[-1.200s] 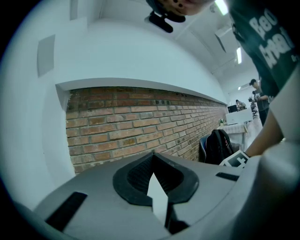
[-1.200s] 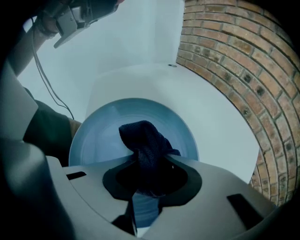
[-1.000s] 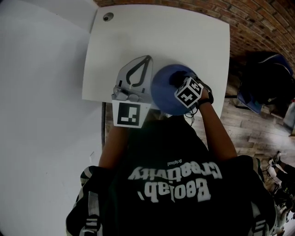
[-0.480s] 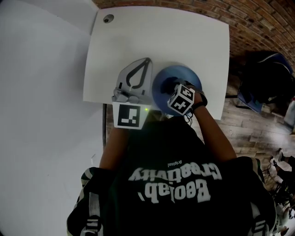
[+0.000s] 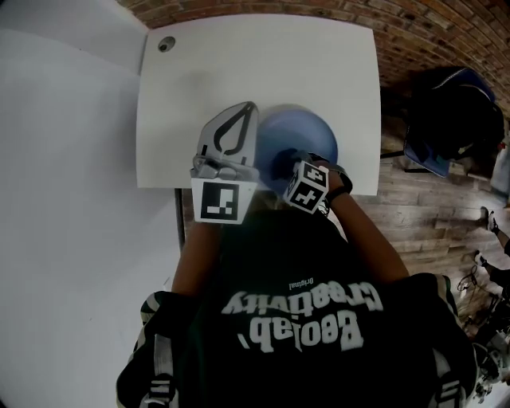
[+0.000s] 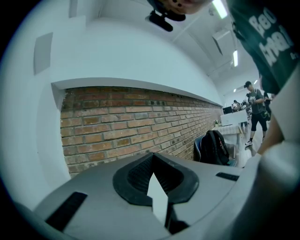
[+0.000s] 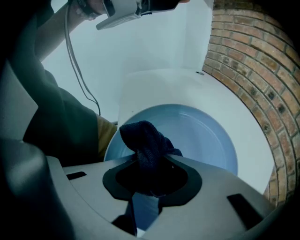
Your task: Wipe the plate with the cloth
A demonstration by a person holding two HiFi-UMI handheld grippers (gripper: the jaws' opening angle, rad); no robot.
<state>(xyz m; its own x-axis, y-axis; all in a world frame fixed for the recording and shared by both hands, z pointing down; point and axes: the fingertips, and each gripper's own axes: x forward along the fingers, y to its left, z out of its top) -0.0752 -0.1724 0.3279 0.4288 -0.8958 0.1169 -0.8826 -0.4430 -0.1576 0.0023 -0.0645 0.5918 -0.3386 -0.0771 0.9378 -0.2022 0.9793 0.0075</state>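
Right claw (image 5: 283,164), angled down from the near side, grips a dark cloth (image 7: 147,140) on the blue plate's (image 7: 201,136) near part. Left claw (image 5: 250,107) rests closed on the white surface (image 5: 319,72), just left.

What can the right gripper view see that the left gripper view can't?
Only the right gripper view shows the blue plate on the white table, with the dark cloth pinched in the right gripper and bunched up over the plate. Only the left gripper view shows a black backpack by the wall, a person standing far off, and ceiling lights. Both views show the brick wall.
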